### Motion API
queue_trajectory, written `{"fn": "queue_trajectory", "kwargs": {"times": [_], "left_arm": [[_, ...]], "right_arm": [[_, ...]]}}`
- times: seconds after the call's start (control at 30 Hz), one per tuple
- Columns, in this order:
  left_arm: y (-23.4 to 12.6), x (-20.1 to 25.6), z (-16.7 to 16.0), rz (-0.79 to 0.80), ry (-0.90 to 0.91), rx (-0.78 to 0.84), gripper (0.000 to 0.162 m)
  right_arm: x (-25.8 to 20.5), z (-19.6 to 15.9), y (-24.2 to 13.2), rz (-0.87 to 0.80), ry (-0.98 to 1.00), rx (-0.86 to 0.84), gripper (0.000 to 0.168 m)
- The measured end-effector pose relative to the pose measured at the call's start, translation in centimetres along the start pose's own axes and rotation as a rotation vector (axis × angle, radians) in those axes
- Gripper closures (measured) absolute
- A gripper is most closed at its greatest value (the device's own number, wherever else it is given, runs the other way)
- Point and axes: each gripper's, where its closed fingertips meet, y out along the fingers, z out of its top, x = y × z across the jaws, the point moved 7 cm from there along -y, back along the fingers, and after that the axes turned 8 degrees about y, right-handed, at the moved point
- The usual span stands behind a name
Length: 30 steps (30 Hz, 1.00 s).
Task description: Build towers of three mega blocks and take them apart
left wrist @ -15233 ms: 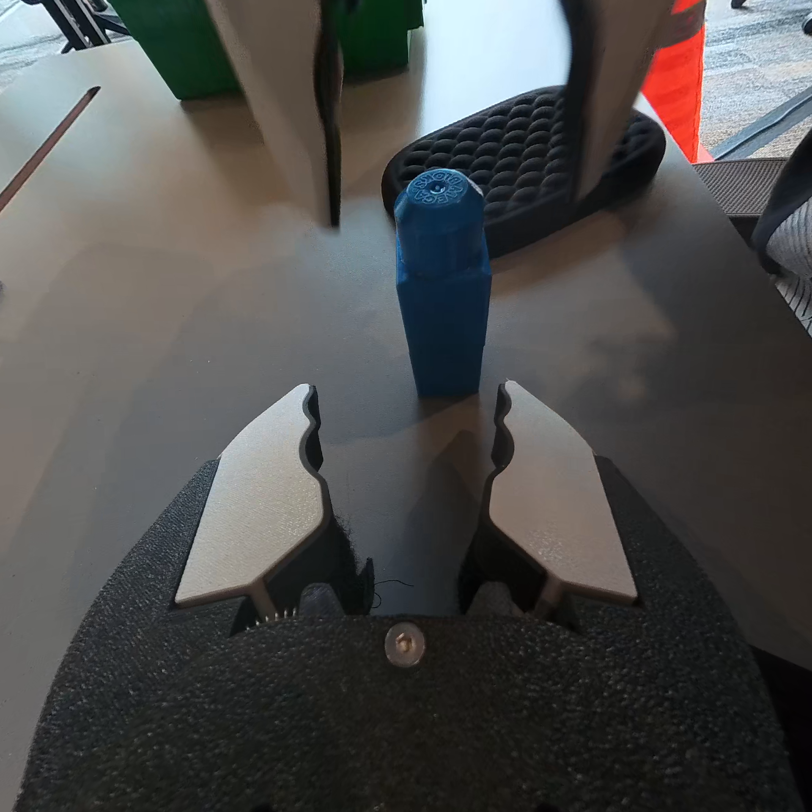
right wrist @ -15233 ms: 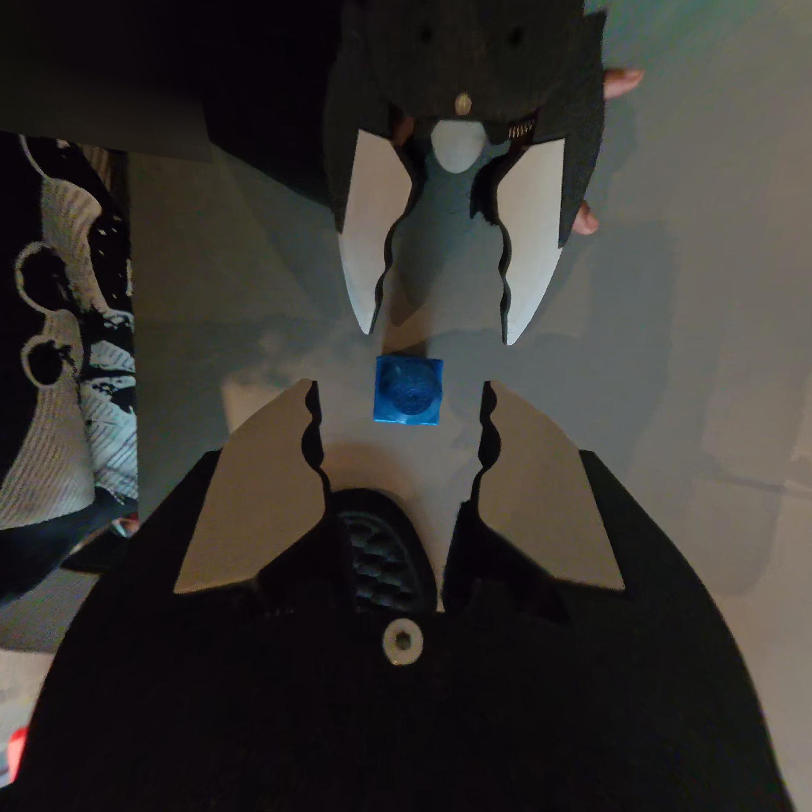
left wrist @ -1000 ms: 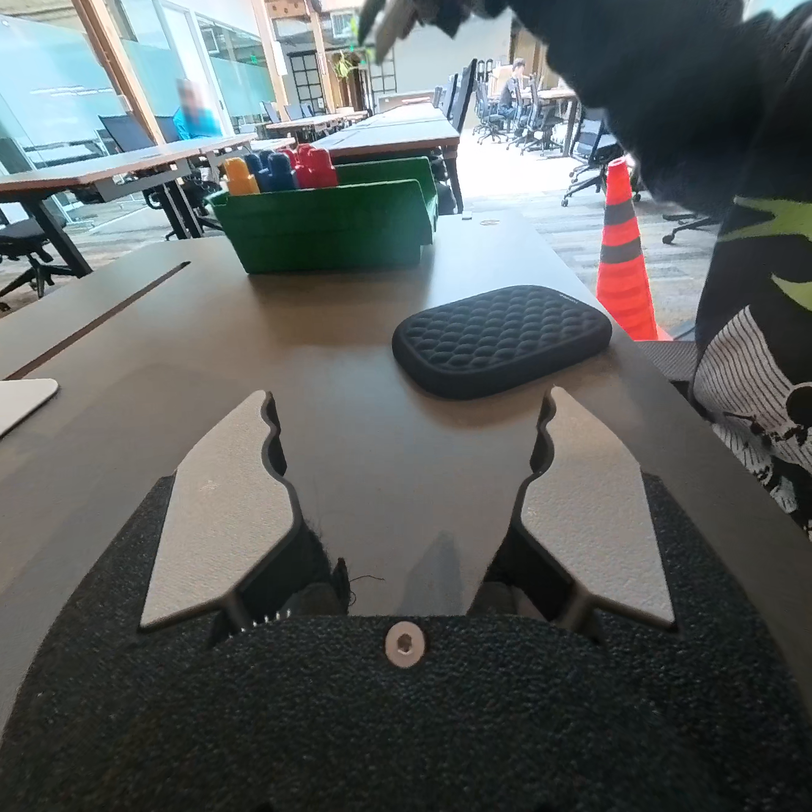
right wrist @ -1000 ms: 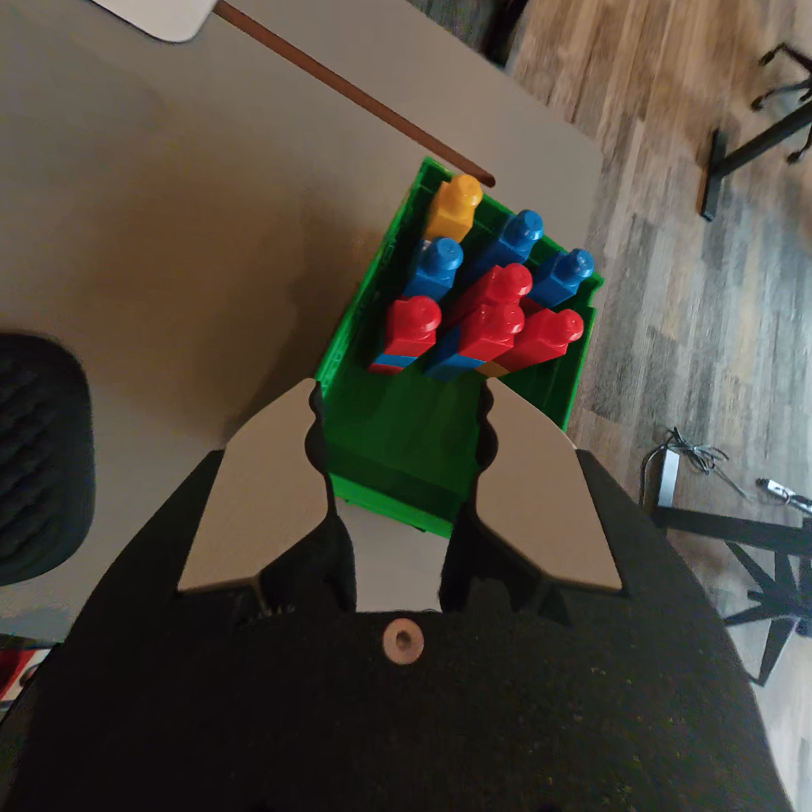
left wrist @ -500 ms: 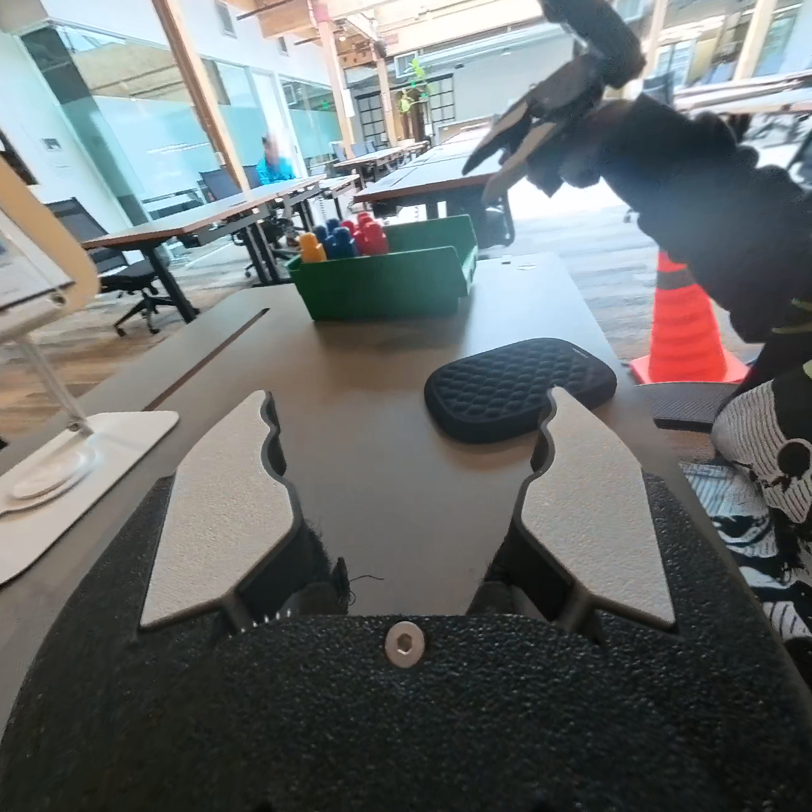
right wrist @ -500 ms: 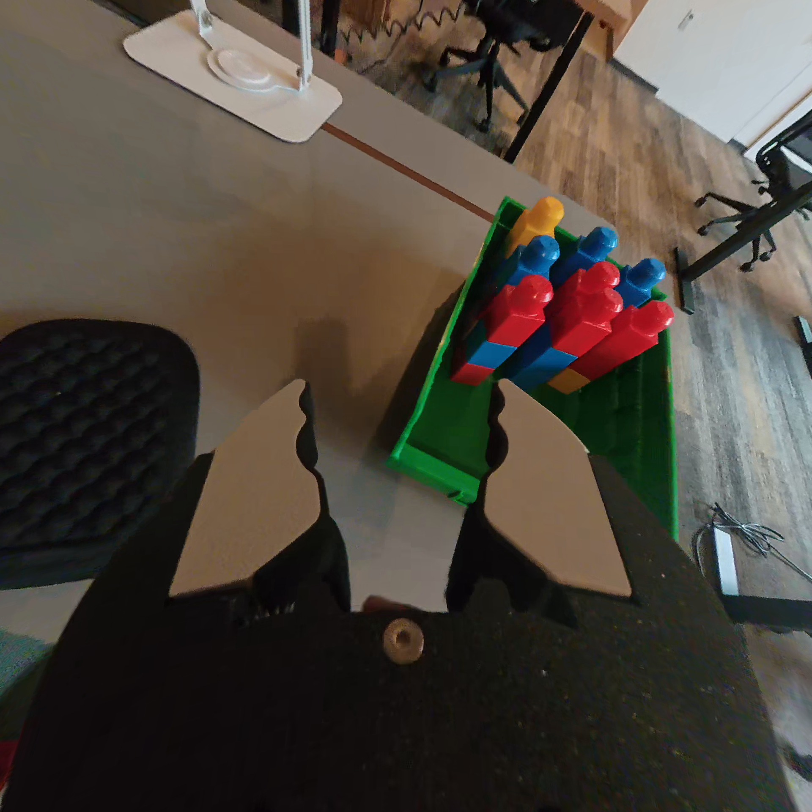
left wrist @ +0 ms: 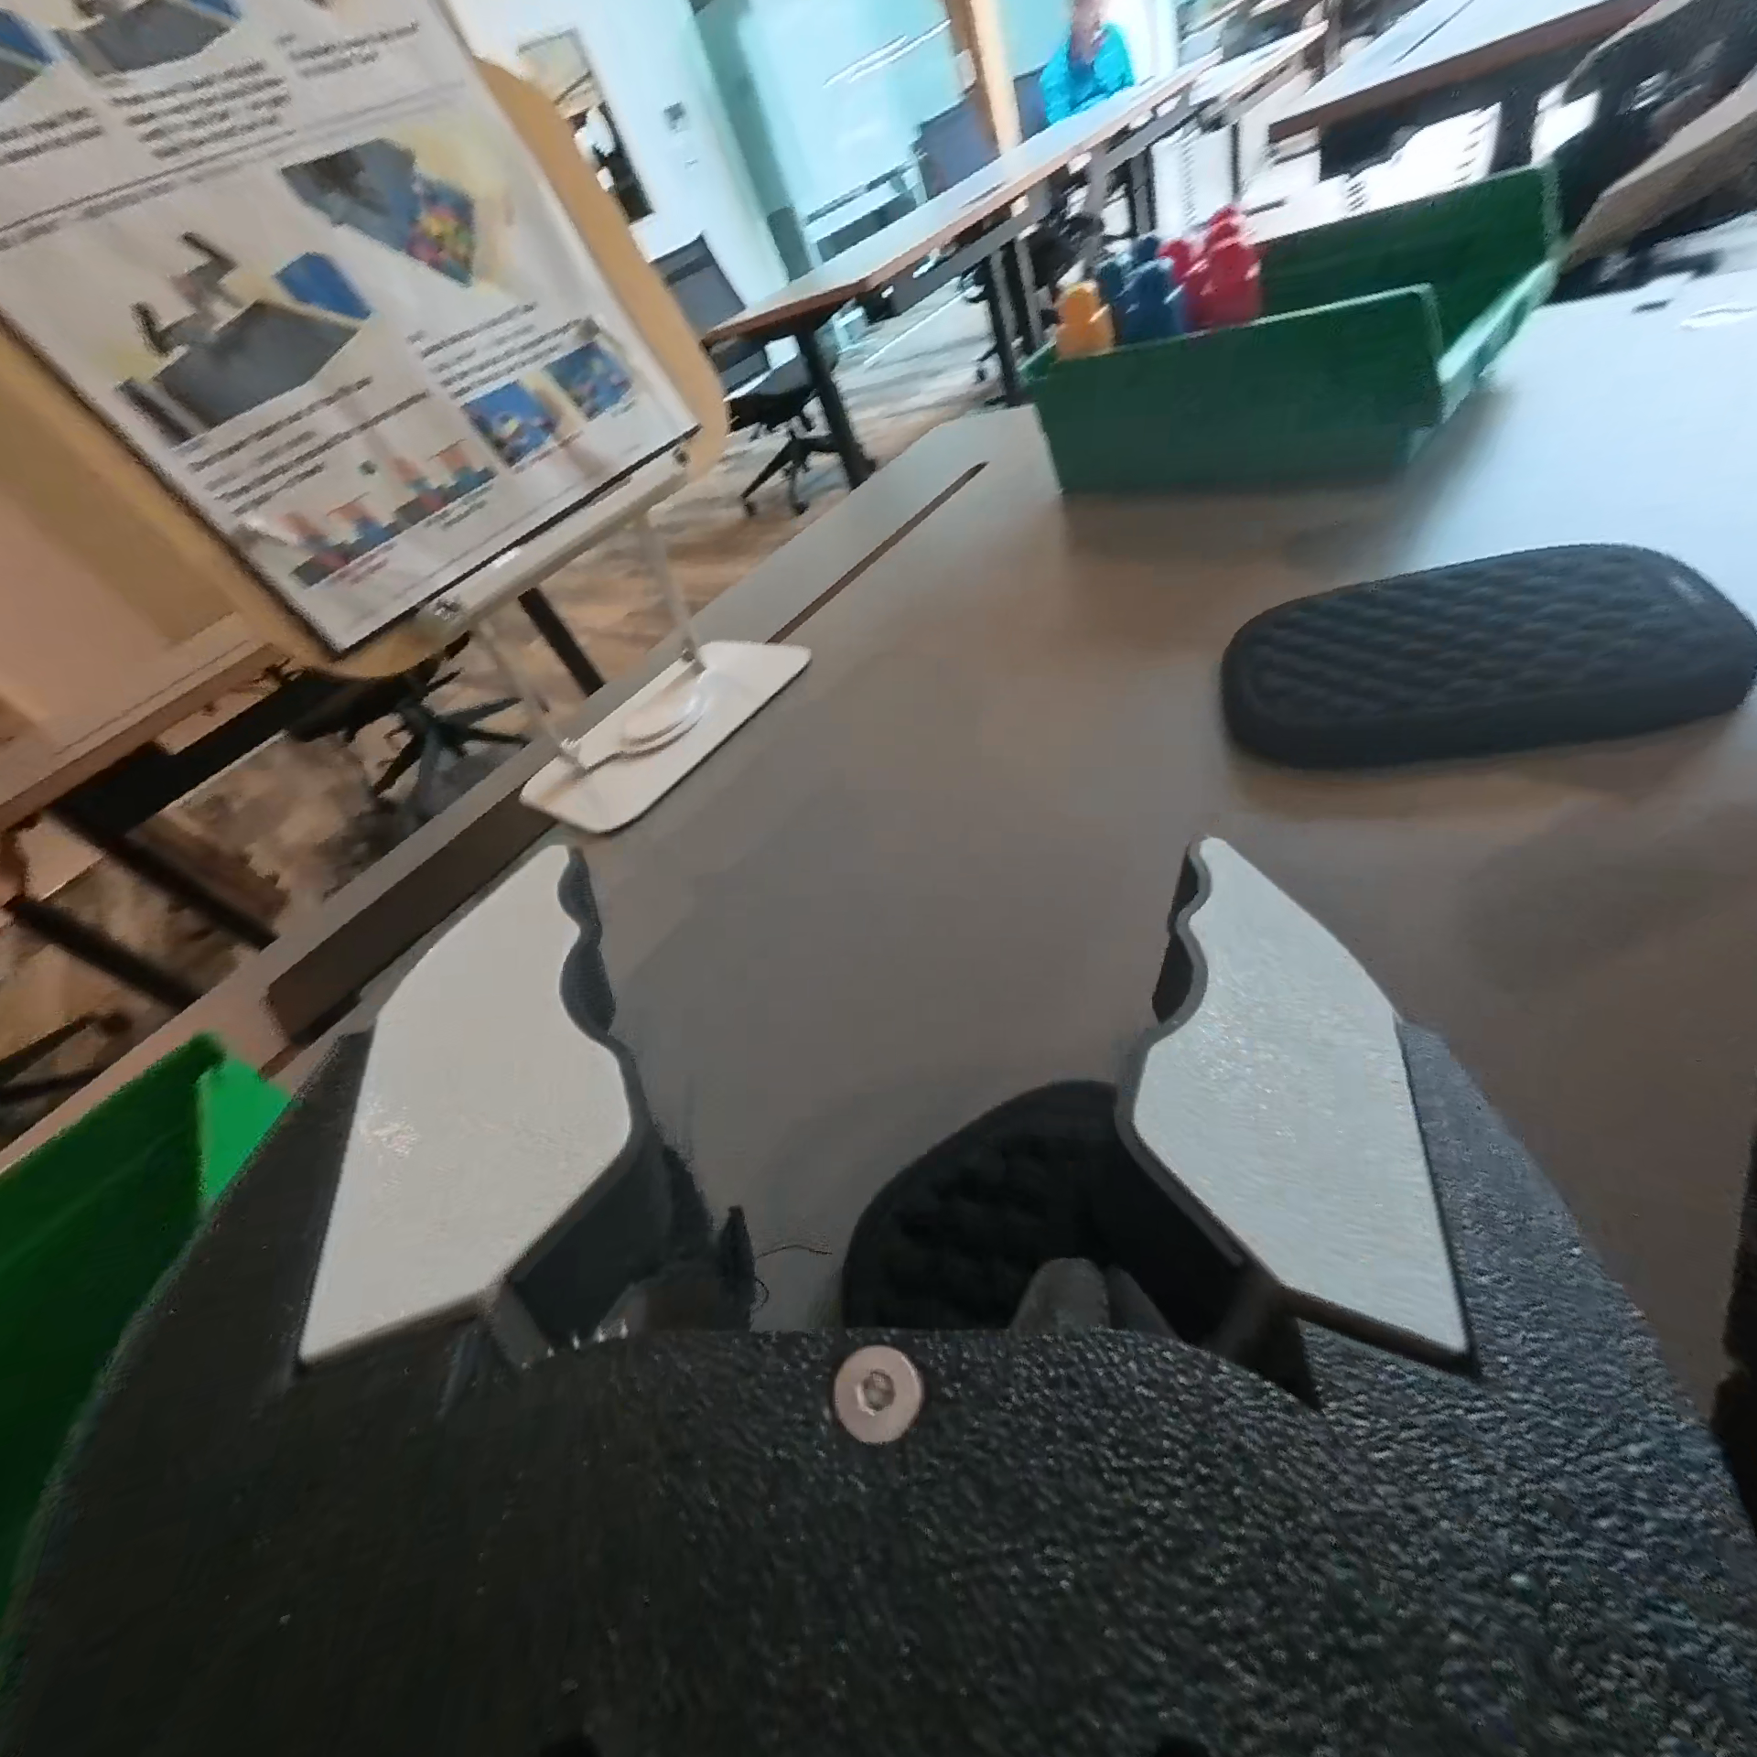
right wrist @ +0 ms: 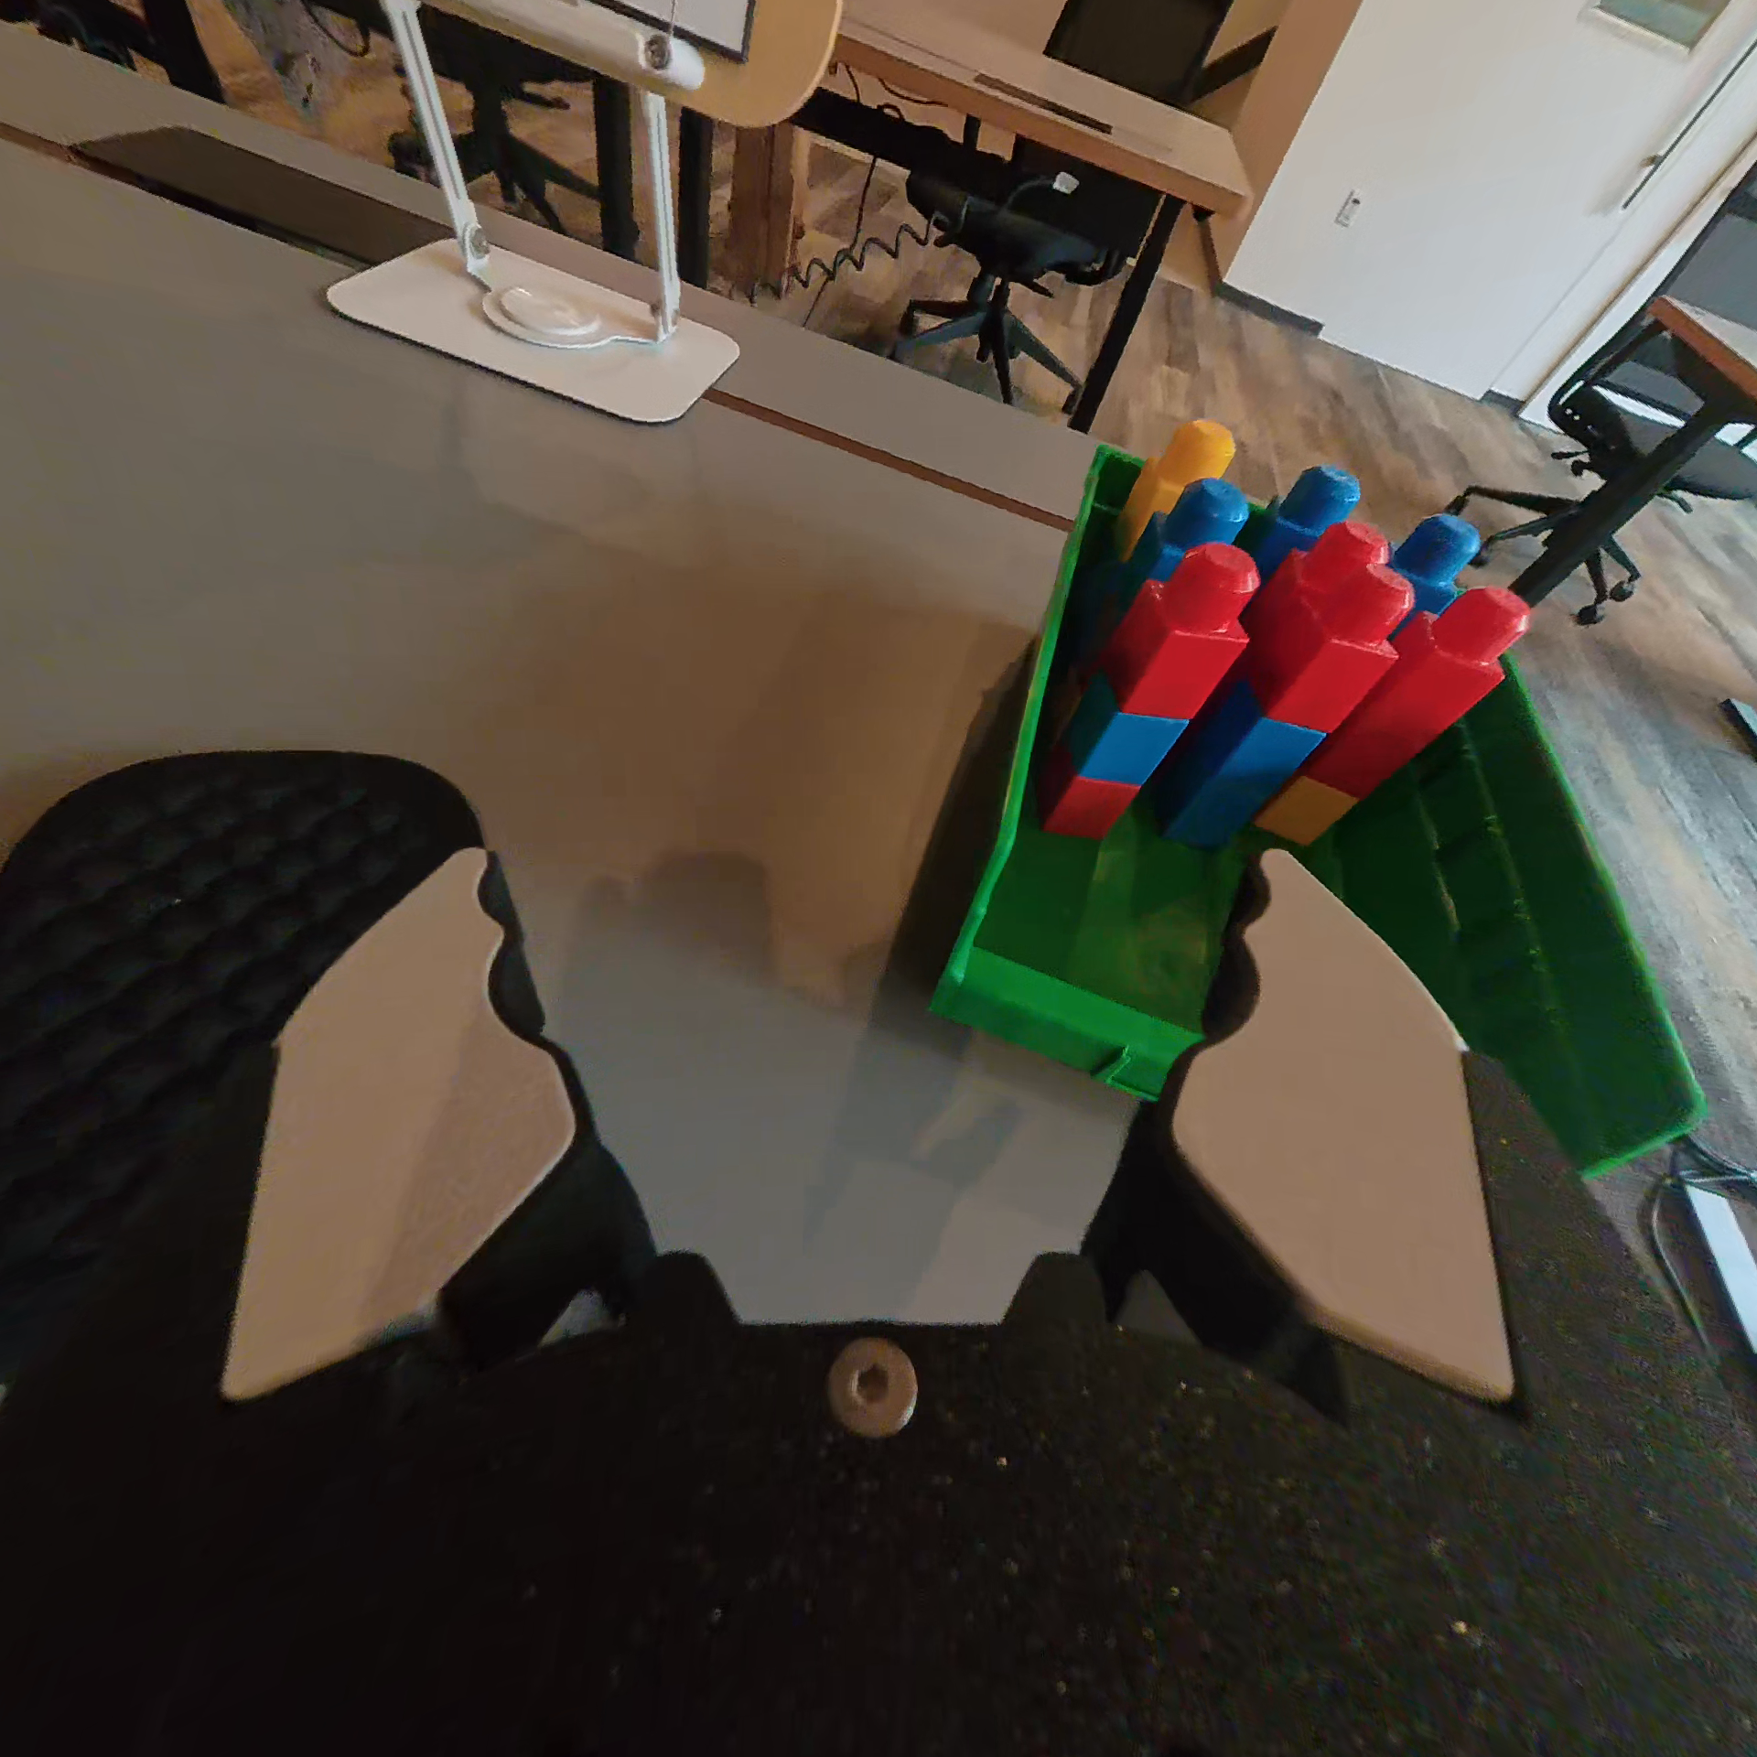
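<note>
Left wrist view: the left gripper [left wrist: 879, 913] is hovering over the grey table [left wrist: 951, 723] with its jaws standing wide and nothing between them. A black pad [left wrist: 1483, 656] is lying ahead to the right; beyond it a green bin [left wrist: 1236, 409] is holding the mega blocks [left wrist: 1165, 276], blurred here. A document stand [left wrist: 666, 732] is sitting at the table's left edge.

Right wrist view: the right gripper [right wrist: 870, 913] is likewise gaping wide and empty. The bin [right wrist: 1046, 1008] is sitting just ahead to the right, with what appear to be seven block towers [right wrist: 1283, 646] standing at its far end, red, blue and orange.
</note>
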Motion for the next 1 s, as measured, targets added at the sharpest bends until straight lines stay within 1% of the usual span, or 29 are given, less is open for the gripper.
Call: {"fn": "queue_trajectory", "kwargs": {"times": [0.17,0.33,0.47,0.6,0.7,0.77,0.83,1.0], "left_arm": [[-2.9,0.0,-0.8,0.156,-0.007,-0.102,0.045],[-5.8,-0.7,-2.5,0.318,-0.030,-0.186,0.045],[-8.5,-1.9,-4.8,0.465,-0.059,-0.266,0.046],[-10.4,-3.1,-7.5,0.552,-0.129,-0.308,0.047],[-11.1,-4.1,-9.2,0.598,-0.147,-0.365,0.047],[-11.2,-4.6,-9.9,0.621,-0.140,-0.381,0.050],[-10.9,-4.9,-10.6,0.625,-0.131,-0.414,0.050],[-10.1,-5.4,-12.0,0.608,-0.133,-0.450,0.059]], "right_arm": [[-1.5,-0.8,-0.3,0.018,-0.018,-0.006,0.031],[-2.3,-2.3,-0.2,0.034,-0.022,-0.022,0.031],[-2.0,-3.3,-0.3,0.005,-0.015,-0.012,0.036],[-1.0,-4.4,0.2,-0.038,-0.006,-0.040,0.036],[0.0,-5.0,0.9,-0.082,0.003,-0.056,0.036],[0.5,-5.2,1.5,-0.107,0.009,-0.059,0.036],[1.0,-5.3,2.1,-0.123,0.014,-0.070,0.037],[1.5,-5.1,3.2,-0.161,-0.007,-0.077,0.040]]}}
